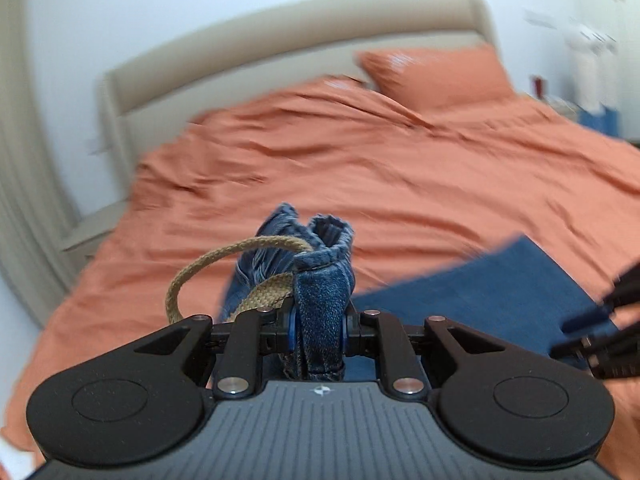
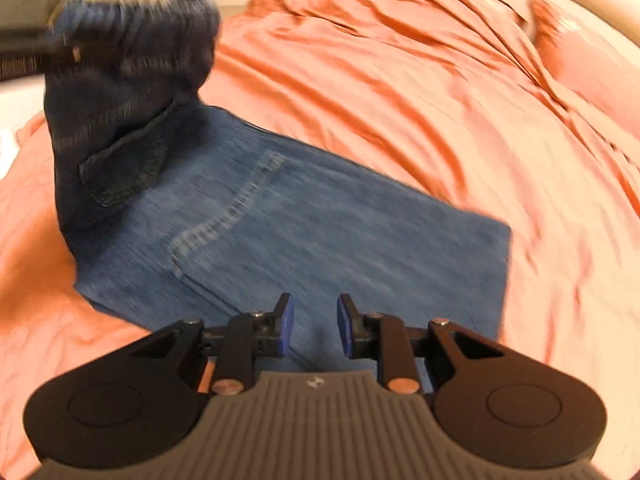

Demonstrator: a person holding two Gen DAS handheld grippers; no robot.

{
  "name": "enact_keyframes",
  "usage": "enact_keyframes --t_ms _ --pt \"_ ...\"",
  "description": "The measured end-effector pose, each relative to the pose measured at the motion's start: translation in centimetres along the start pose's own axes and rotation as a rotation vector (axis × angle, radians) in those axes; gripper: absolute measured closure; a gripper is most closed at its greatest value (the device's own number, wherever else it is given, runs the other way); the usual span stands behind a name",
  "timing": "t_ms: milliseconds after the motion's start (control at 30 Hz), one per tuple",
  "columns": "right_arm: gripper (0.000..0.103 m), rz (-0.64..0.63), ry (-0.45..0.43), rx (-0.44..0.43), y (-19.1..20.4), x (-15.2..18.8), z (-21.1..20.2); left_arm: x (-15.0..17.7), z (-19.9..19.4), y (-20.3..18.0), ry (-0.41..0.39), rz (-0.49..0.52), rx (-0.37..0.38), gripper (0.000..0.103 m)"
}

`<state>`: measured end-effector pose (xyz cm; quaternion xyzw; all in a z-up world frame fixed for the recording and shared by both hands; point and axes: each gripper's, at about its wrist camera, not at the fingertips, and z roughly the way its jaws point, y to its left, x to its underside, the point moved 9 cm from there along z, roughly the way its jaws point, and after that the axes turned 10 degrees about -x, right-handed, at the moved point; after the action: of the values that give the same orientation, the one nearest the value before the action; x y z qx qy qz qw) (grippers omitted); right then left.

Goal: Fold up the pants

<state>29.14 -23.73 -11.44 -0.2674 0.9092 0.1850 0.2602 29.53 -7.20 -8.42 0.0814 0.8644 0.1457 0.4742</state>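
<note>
Blue denim pants (image 2: 300, 220) lie folded on the orange bed, their waist end lifted at the left. My left gripper (image 1: 318, 330) is shut on the bunched waistband (image 1: 320, 300), with a tan drawstring (image 1: 224, 264) looping out to the left; it also shows blurred in the right wrist view (image 2: 60, 46), holding the waist up. My right gripper (image 2: 316, 326) is open and empty, just above the near edge of the flat denim. It shows at the right edge of the left wrist view (image 1: 600, 320). The flat part of the pants also shows there (image 1: 500, 292).
An orange sheet (image 1: 400, 168) covers the bed, with an orange pillow (image 1: 436, 76) at the beige headboard (image 1: 280, 36). A bedside table with small items (image 1: 592, 92) stands at the far right. A curtain (image 1: 24, 200) hangs at the left.
</note>
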Motion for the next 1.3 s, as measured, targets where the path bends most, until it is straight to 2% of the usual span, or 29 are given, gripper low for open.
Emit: enact_keyframes --t_ms 133,233,267,400,433,533,633,733,867,1033,1133,1233,1267,1300 --pt "0.083 0.071 -0.01 -0.003 -2.0 2.8 -0.7 4.5 1.5 -5.8 0.095 0.069 0.098 0.083" --pt "0.083 0.107 -0.004 -0.021 -2.4 4.7 -0.3 7.8 2.1 -8.0 0.172 0.089 0.141 0.08" --pt "0.083 0.113 -0.001 -0.029 -2.4 5.2 -0.2 8.4 2.2 -8.1 0.2 0.079 0.161 0.078" --pt "0.083 0.112 -0.003 -0.067 -2.1 6.2 -0.1 9.6 2.2 -7.6 0.315 -0.033 0.331 0.051" --pt "0.082 0.113 -0.008 -0.078 -1.8 6.1 -0.1 9.6 2.1 -7.4 0.344 -0.063 0.373 0.048" --pt "0.082 0.117 -0.028 -0.117 -0.9 5.3 0.0 8.8 2.4 -5.9 0.386 -0.156 0.464 0.046" --pt "0.069 0.127 -0.057 -0.157 0.0 3.8 -0.1 7.3 1.4 -3.7 0.361 -0.208 0.543 0.043" --pt "0.063 0.19 -0.092 -0.218 0.4 1.9 0.1 5.7 1.0 -0.7 0.303 -0.21 0.504 0.04" --pt "0.063 0.295 -0.127 -0.267 0.2 -0.6 1.5 4.6 2.8 4.2 0.254 -0.183 0.354 0.04" --pt "0.063 0.556 -0.162 -0.38 -1.4 -3.0 4.8 4.6 5.9 9.2 0.241 -0.226 0.243 0.04" --pt "0.063 0.616 -0.168 -0.376 -2.3 -4.1 6.9 5.6 7.0 11.2 0.26 -0.266 0.22 0.04" --pt "0.064 0.666 -0.139 -0.4 -2.5 -4.4 8.9 6.7 8.2 12.1 0.287 -0.319 0.229 0.04" --pt "0.067 0.684 -0.127 -0.414 -2.6 -4.1 9.4 7.1 8.3 12.3 0.292 -0.331 0.233 0.04" --pt "0.081 0.7 -0.114 -0.434 -2.3 -3.9 9.8 7.4 8.4 12.4 0.296 -0.34 0.235 0.04"
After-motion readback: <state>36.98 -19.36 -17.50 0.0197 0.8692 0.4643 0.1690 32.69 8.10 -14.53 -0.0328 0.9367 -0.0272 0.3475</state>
